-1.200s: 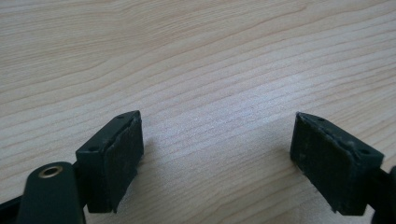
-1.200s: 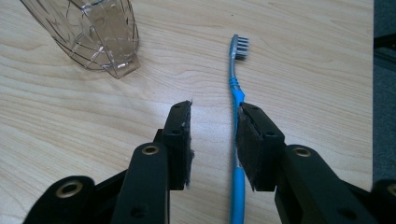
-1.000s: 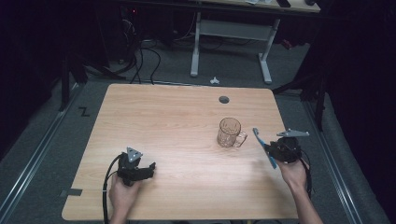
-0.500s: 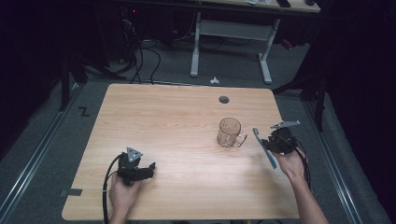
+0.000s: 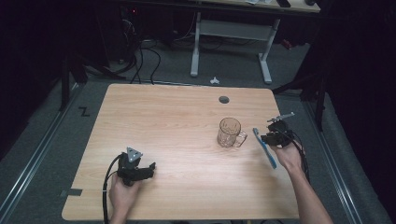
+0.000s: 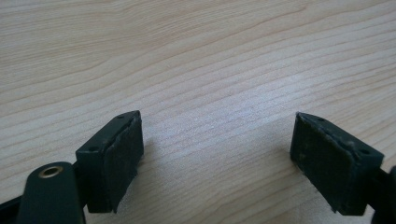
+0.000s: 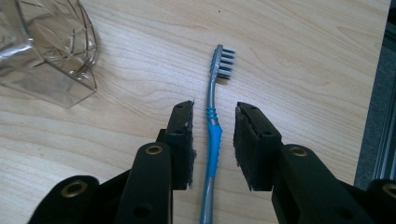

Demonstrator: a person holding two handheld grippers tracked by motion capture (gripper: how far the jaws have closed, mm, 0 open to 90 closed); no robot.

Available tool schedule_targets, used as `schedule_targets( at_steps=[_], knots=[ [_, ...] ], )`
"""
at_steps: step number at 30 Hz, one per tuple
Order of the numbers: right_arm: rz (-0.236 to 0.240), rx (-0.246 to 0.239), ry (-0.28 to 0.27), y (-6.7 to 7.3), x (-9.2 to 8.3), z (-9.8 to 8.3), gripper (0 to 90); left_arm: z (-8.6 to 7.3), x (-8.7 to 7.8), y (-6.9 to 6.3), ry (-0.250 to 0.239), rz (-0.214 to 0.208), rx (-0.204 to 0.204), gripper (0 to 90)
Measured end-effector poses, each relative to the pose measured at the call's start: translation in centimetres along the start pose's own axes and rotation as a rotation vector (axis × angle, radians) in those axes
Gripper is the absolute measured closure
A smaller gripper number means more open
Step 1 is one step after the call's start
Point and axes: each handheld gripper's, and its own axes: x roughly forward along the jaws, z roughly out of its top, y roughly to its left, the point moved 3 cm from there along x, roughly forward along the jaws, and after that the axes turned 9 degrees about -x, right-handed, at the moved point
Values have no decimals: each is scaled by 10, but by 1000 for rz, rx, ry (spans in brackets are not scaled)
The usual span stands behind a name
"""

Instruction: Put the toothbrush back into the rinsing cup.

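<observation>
A blue and grey toothbrush (image 7: pixel 211 122) lies flat on the wooden table (image 5: pixel 177 121), bristle head pointing away from me. My right gripper (image 7: pixel 212 116) straddles its neck. The jaws have just been closing, but a gap remains on both sides and the pads do not touch the brush. From above, the right gripper (image 5: pixel 264 138) sits at the table's right side over the toothbrush (image 5: pixel 267 151). A clear glass mug (image 5: pixel 229 132) stands just left of it, handle toward the brush, and the mug (image 7: pixel 46 42) fills that view's upper left. My left gripper (image 6: pixel 217 135) is open over bare wood, resting near the front left (image 5: pixel 148 169).
A round cable hole (image 5: pixel 224 99) sits near the table's far edge. The right table edge (image 7: pixel 380 93) runs close beside the toothbrush. Beyond the table stand a white desk frame (image 5: pixel 233 32) and cables on the grey floor.
The right hand has slid away from me and slightly left, bringing its gripper over the toothbrush's neck. The toothbrush, the mug and the left gripper have stayed put.
</observation>
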Motion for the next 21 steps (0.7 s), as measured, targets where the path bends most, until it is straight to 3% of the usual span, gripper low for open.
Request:
schedule_targets(
  at_steps=[7, 14, 21],
  knots=[
    [-13, -14, 54, -2, 15, 7, 661, 0, 0, 0, 0, 0, 0, 179],
    [16, 23, 102, -6, 28, 7, 673, 0, 0, 0, 0, 0, 0, 179],
    [34, 23, 140, -7, 36, 5, 691, 0, 0, 0, 0, 0, -1, 179]
  ],
)
